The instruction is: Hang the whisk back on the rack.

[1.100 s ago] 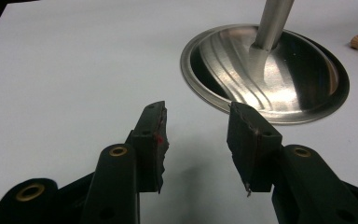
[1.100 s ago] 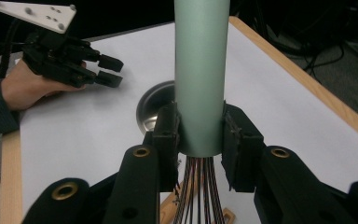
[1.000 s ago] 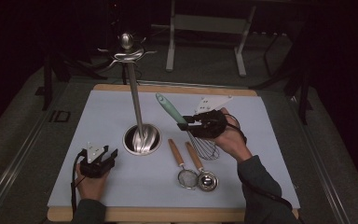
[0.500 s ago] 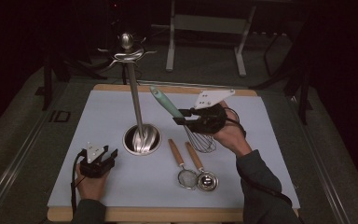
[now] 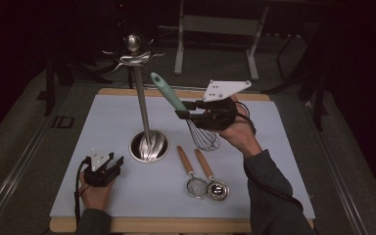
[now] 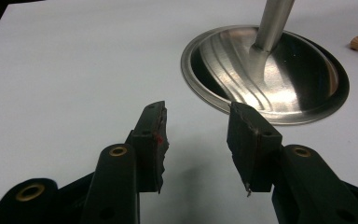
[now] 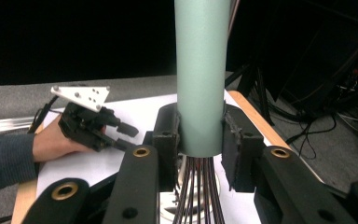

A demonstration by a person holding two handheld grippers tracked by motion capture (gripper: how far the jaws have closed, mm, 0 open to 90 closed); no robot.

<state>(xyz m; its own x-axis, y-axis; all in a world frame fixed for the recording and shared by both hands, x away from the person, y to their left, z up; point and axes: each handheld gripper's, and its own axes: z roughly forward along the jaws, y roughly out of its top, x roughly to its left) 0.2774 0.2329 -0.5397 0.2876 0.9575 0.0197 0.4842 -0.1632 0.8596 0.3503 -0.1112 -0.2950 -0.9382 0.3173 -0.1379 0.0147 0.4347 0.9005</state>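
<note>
A whisk with a pale green handle [image 5: 166,93] and dark wire head [image 5: 203,135] hangs tilted above the mat, handle end pointing up and left toward the stand's pole. My right gripper [image 5: 182,114] is shut on the handle just above the wires; in the right gripper view both jaws press the green handle [image 7: 200,70]. A steel utensil stand [image 5: 148,146] has a round base, a tall pole and hooks on top [image 5: 133,53]. My left gripper [image 5: 116,161] rests on the mat near its front left, open and holding nothing [image 6: 196,112], aimed at the stand's base [image 6: 265,74].
A small wooden-handled strainer [image 5: 196,187] and a wooden-handled metal scoop [image 5: 218,190] lie side by side right of the stand's base. The pale mat [image 5: 103,122] covers a wooden table with bare mat at left. Dark floor and a frame lie beyond.
My right gripper has lifted the whisk upward and toward the stand's pole, with the wire head clear of the mat. The left gripper has stayed put.
</note>
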